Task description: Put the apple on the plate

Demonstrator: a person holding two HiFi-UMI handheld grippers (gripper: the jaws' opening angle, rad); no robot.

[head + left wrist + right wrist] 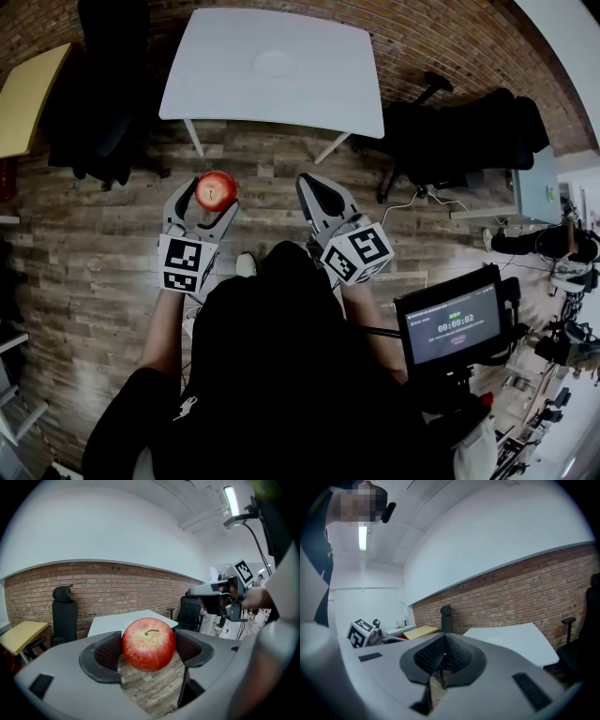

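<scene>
While my left gripper (210, 197) clamps the apple (149, 643) well short of the white table (319, 103) and my right gripper (443, 658) hangs closed and empty, I should carry it level to the plate (274, 64) there and lower gently before releasing.

Office-like lab space: black office chairs (450, 131) are standing beside a white table (272, 70) on wood-plank flooring (84, 253), a brick wall (93, 581) is running behind, and a monitor (455, 323) is displaying a timer.
</scene>
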